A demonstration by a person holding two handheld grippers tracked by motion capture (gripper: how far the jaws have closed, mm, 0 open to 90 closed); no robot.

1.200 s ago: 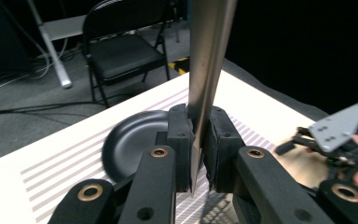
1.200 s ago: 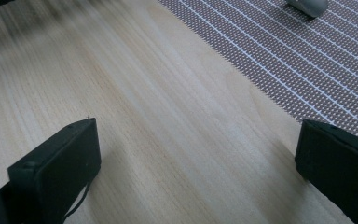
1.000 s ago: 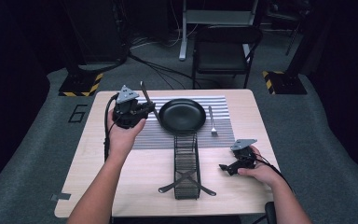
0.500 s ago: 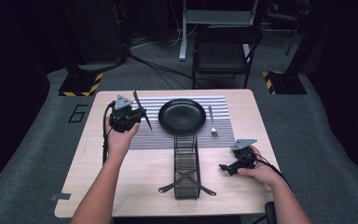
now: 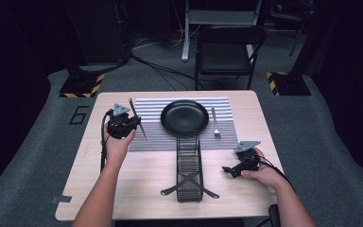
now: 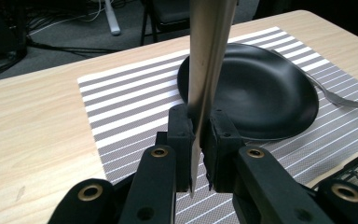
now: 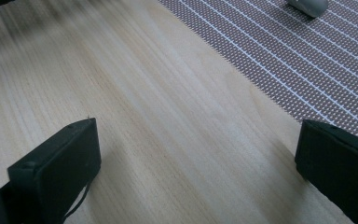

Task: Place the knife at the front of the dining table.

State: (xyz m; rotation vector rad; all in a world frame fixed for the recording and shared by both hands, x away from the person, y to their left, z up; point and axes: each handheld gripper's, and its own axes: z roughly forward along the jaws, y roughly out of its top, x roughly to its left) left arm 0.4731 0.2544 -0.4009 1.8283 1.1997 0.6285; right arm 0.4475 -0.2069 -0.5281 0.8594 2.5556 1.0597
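1. The wooden table (image 5: pixel 137 170) filled the middle of the high view, its near edge cut off at 6 o'clock.
2. A striped placemat (image 5: pixel 151 137) lay across its far half.
3. A black plate (image 5: pixel 185 117) sat at the mat's centre.
4. A black wire rack (image 5: pixel 189 168) reached from the plate toward 6 o'clock.
5. The left gripper (image 5: pixel 123 124), at 9 o'clock of the plate, was clenched on a knife (image 6: pixel 207 56) (its tip ran off the top of the left gripper view).
6. The right gripper (image 5: pixel 242 163) rested at 4 o'clock, jaws spread wide over bare wood with nothing between them.
7. A fork (image 5: pixel 214 122) lay at the plate's 3 o'clock, partly hidden behind the plate in the left gripper view.
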